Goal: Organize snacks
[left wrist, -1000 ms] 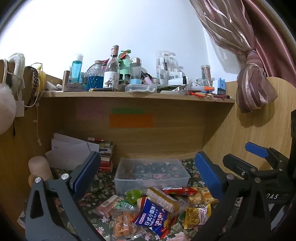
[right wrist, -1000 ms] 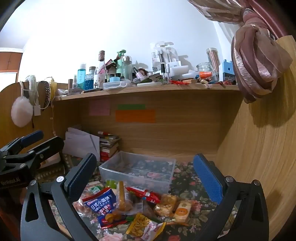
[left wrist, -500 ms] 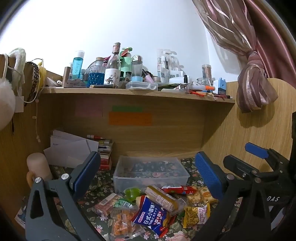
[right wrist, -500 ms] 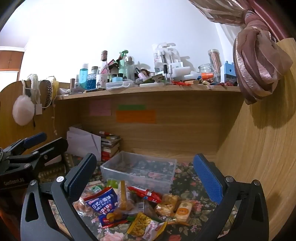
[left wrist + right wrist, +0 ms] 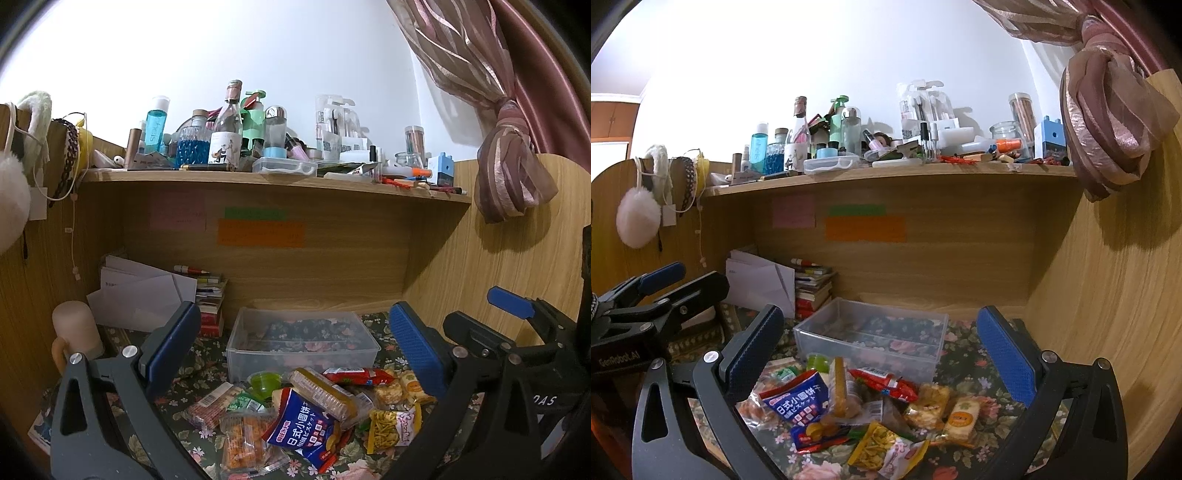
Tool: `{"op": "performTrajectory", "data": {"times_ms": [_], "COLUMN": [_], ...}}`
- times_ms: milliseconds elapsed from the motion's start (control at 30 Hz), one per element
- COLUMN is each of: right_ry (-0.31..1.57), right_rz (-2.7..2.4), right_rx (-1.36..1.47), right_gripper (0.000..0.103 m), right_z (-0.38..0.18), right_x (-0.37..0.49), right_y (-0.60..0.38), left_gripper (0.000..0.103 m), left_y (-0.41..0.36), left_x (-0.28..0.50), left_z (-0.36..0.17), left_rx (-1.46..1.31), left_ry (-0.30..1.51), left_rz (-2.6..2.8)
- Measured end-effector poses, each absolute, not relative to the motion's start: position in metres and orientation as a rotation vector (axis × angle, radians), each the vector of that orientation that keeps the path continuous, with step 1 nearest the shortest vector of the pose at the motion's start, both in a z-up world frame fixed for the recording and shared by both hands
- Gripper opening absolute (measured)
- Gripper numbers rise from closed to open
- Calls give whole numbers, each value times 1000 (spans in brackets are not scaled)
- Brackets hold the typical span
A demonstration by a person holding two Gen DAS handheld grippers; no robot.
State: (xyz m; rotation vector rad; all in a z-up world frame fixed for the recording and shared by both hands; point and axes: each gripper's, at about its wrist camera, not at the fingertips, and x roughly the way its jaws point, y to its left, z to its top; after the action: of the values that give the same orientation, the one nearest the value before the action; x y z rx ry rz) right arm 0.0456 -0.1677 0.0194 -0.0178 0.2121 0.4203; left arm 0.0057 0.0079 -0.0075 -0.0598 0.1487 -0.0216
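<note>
- The left gripper (image 5: pixel 295 347) is wide open and holds nothing; its blue pads stand well apart above the snack pile.
- The right gripper (image 5: pixel 882 347) is also wide open and empty, hanging over the same pile.
- The snacks (image 5: pixel 314 410) lie in a loose heap on the floral tablecloth (image 5: pixel 192 373), just in front of the clear plastic box (image 5: pixel 301 341).
- On top lies a blue packet with Japanese letters (image 5: pixel 303 428), and a red wrapper (image 5: pixel 356 376) lies near the box wall.
- The packets overlap, so the lower ones are partly hidden and their number cannot be told.
- Through the box only the cloth pattern is seen.
- In the right wrist view the front packets (image 5: pixel 886 454) are cut by the lower edge.
- The shelf (image 5: pixel 258 179) above carries many bottles, crowded and hard to tell apart.
- The notes on the back panel (image 5: pixel 866 229) are too blurred to read.
- Each gripper's body is partly out of the picture.
</note>
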Motion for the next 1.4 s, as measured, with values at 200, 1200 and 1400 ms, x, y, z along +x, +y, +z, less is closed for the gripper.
{"op": "performTrajectory", "data": {"times_ms": [200,1200,1400], "right_ry": [219,220,226], "right_rz": [424,416,421], "right_rx": [-11,-19,-22], "right_gripper": [103,103,103], "right_z": [18,18,17], "right_x": [47,52,53], "right_y": [-167,-168,-168], "left_gripper": [103,103,103], "left_y": [8,11,10], "left_x": [6,8,8], "left_z": [-8,-12,-13], "left_rx": [-59,-41,-35], "left_ry": [149,147,148], "left_rz": [-20,5,1]}}
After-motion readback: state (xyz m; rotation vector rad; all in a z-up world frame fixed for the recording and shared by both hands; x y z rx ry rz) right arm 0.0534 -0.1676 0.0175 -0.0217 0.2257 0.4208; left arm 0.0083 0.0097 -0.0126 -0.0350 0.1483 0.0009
